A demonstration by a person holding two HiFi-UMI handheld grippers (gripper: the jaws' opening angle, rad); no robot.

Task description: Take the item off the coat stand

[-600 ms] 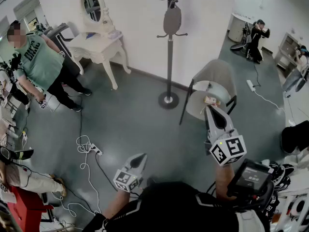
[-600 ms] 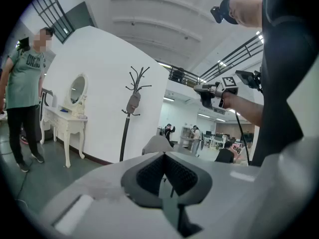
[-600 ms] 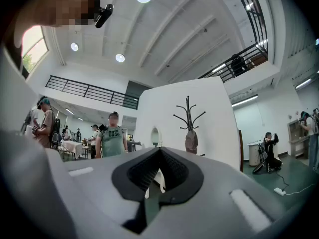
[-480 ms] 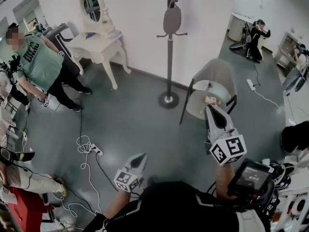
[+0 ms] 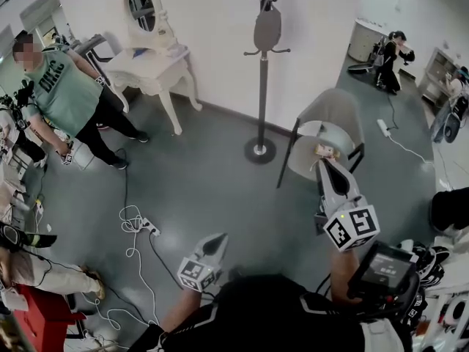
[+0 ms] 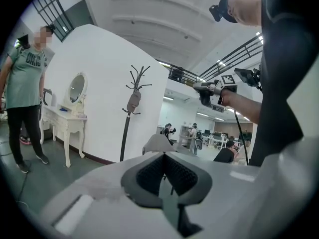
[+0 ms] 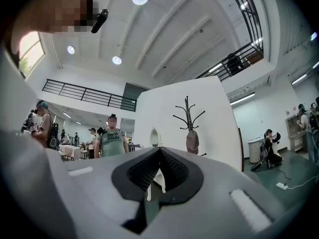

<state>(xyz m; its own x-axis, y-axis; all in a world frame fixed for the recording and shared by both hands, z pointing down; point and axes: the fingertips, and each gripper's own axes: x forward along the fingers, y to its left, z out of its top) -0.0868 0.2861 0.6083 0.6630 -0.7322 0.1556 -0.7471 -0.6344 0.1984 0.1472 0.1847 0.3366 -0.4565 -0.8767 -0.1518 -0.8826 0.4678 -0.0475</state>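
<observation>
The item (image 5: 267, 28), a grey-brown oval piece, hangs high on the coat stand (image 5: 262, 86), just under its top hooks, against the white wall and well apart from both grippers. Compared with the head view of half a second ago, the stand, its round base and the chair (image 5: 330, 108) beside it sit slightly further right in the frame. The two grippers keep nearly the same pose, so the shift looks like a small turn or step by the wearer, not a reach. By my judgement the task has barely begun: the item is untouched on its hook, and the whole approach across the floor is yet to come. The right gripper (image 5: 325, 161) is raised and points toward the chair, with its jaws closed tip to tip on nothing. The left gripper (image 5: 218, 238) hangs lower, also closed and empty. In both gripper views the stand and its item show small and far off beyond the pads. As for writing, a bystander (image 5: 62, 94) at the left wears a green T-shirt with white capital letters starting with D, and the rest is too small to be sure of. Each gripper's cube carries black-and-white square markers, and no brand name can be read anywhere.
</observation>
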